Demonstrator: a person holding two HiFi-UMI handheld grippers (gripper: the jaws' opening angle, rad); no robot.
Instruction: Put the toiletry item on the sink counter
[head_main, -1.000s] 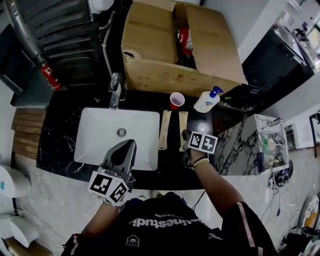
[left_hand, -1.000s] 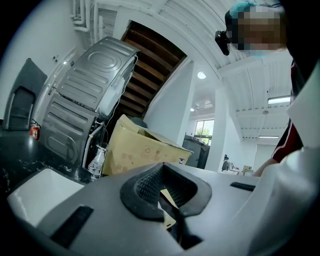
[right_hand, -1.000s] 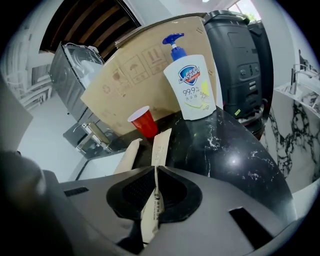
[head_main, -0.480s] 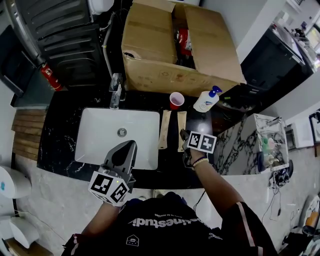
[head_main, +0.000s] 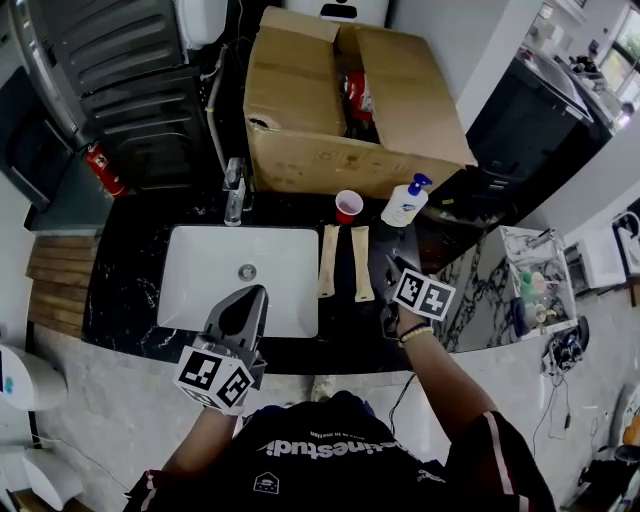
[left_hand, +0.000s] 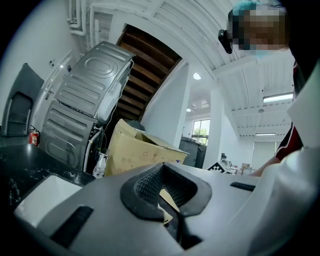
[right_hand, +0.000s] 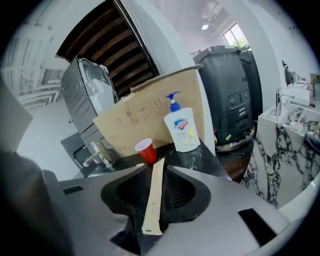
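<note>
**A:** Head view?
**B:** Two flat tan packets lie on the black counter (head_main: 120, 290), both to the right of the sink (head_main: 200, 290). The packet (head_main: 360, 264) farther from the sink is the task's; the second packet (head_main: 328, 262) lies just beside the rim. The right gripper (head_main: 393, 268) hovers just past the packet, on the side away from the sink. The left gripper (head_main: 260, 293) hangs over the sink's front edge.

**A:** Left gripper view?
**B:** Its jaws meet at the tips with nothing between them (only a tan sliver shows beyond).

**A:** Right gripper view?
**B:** The jaws are parted by about the packet's width. The packet (right_hand: 154, 200) shows in the gap, flat on the counter beside the sink, running toward the red cup (right_hand: 146, 150). I judge nothing is clamped — the item looks already set down.

**A:** Handling?
**B:** Light and thin, likely paper-skinned and a bit bendy — it could skate on polished stone. Take hold across the narrow width near mid-length, with a gentle squeeze.
</note>
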